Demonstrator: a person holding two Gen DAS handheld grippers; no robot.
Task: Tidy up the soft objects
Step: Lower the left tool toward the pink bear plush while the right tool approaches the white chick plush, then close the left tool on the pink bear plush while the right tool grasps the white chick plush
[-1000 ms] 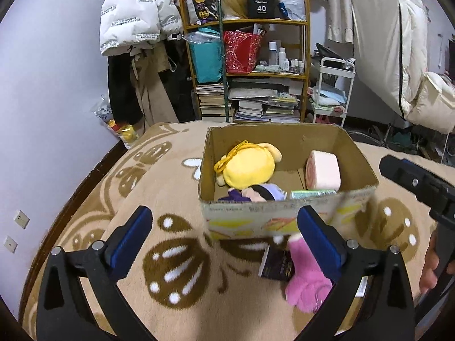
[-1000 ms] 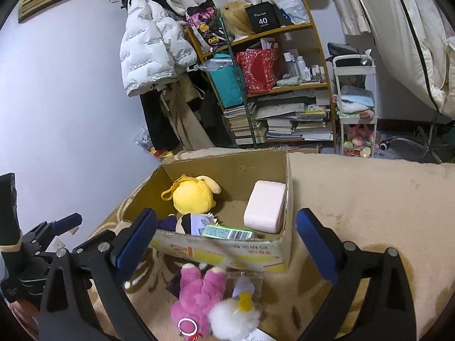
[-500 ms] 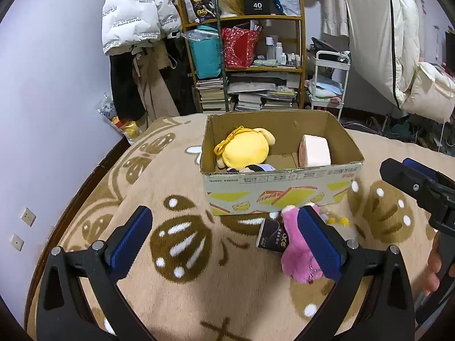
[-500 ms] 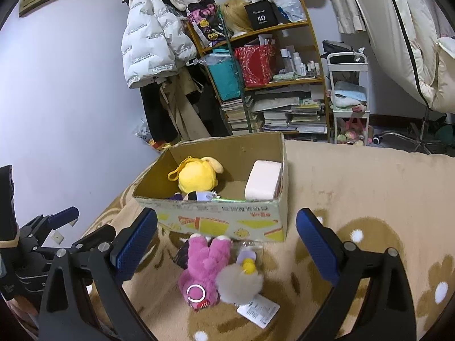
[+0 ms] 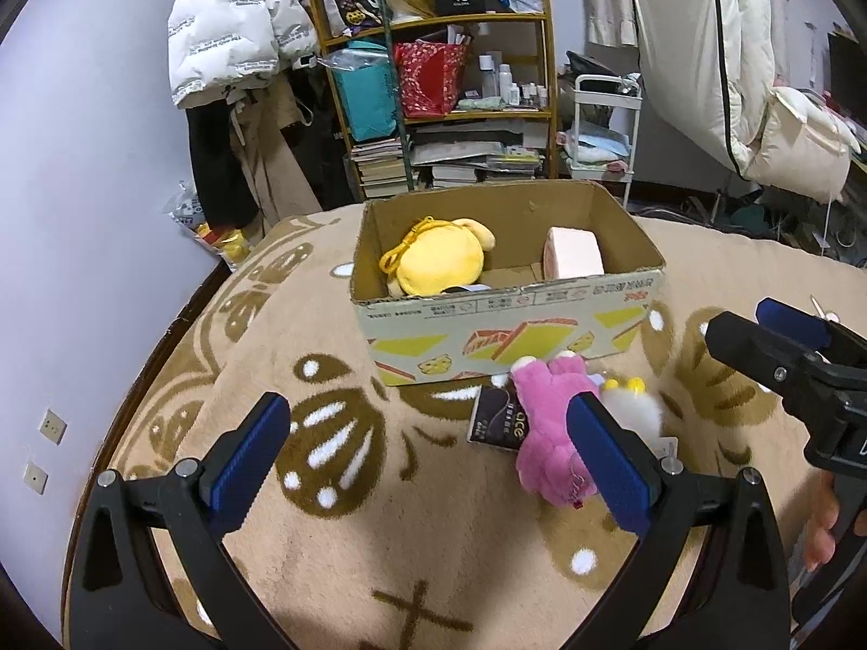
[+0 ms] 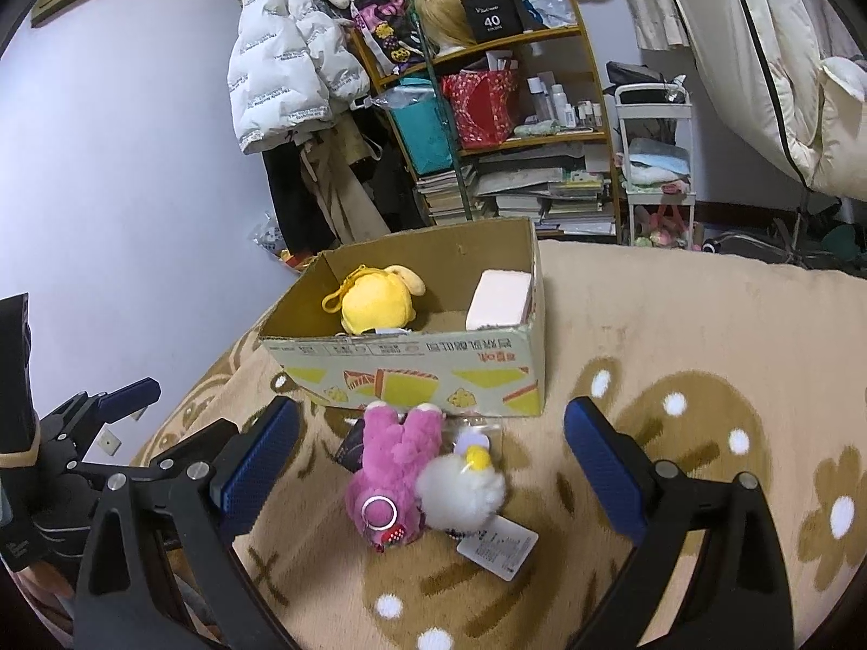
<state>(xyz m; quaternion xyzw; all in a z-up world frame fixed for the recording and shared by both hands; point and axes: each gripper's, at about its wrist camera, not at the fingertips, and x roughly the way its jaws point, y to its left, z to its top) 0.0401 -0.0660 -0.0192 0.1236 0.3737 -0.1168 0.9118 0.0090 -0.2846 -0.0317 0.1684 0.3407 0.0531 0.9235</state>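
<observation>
An open cardboard box (image 5: 509, 319) (image 6: 422, 374) stands on the patterned blanket. Inside lie a yellow plush (image 5: 433, 262) (image 6: 376, 298) and a pink soft block (image 5: 574, 260) (image 6: 498, 300). In front of the box lie a pink plush (image 5: 547, 433) (image 6: 395, 466), a white fluffy plush (image 5: 634, 411) (image 6: 460, 487) with a paper tag, and a dark packet (image 5: 496, 425). My left gripper (image 5: 428, 463) is open and empty, short of the box. My right gripper (image 6: 433, 466) is open and empty, with the pink and white plushes between its fingers' line of sight.
A wooden shelf (image 5: 450, 81) full of books, bags and bottles stands behind the box, with hanging coats (image 5: 233, 38) to its left and a white cart (image 5: 601, 130) to its right. The blanket edge drops off at the left by the wall.
Both grippers have pulled back and up from the box. The box and the plushes in front of it now sit farther away and fully in view.
</observation>
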